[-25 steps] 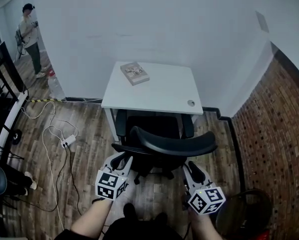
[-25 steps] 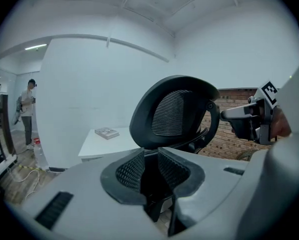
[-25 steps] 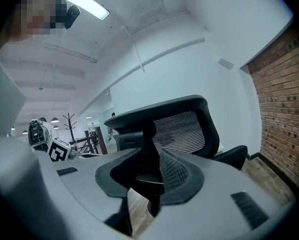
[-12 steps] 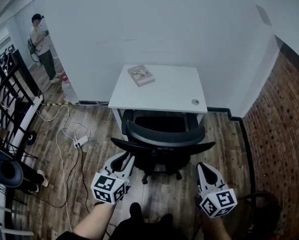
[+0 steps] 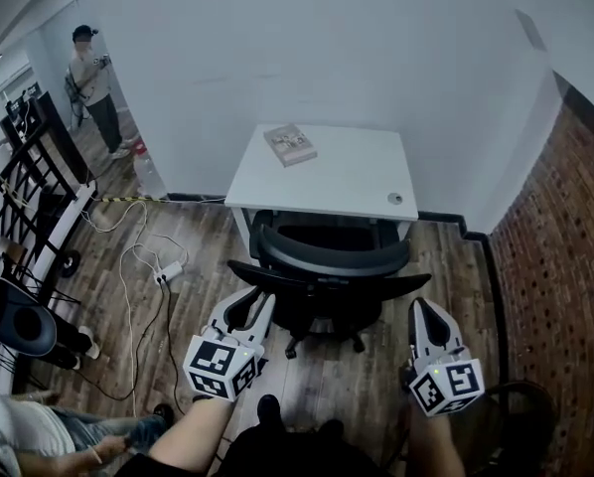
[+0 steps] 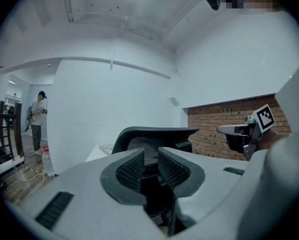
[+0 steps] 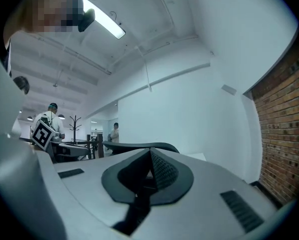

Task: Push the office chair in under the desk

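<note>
The black office chair (image 5: 329,274) stands with its seat under the white desk (image 5: 349,182), its curved backrest toward me. My left gripper (image 5: 254,306) hovers just left of the backrest and clear of it. Its jaws are open with nothing between them, and the chair (image 6: 154,134) shows through the gap of the left gripper (image 6: 150,158). My right gripper (image 5: 423,308) hangs to the chair's right, also apart from it. Its jaws have just been closing and now meet on nothing, with the backrest (image 7: 139,145) beyond the right gripper (image 7: 150,158).
A book (image 5: 290,144) lies on the desk's far left corner. Cables and a power strip (image 5: 168,269) trail over the wooden floor at left. A person (image 5: 98,87) stands far left by a black rack (image 5: 29,167). A brick wall (image 5: 565,266) runs along the right.
The chair has rolled further in under the desk. Both grippers have come off its backrest, drawn back toward me and risen. The right jaws have gone from apart to shut.
</note>
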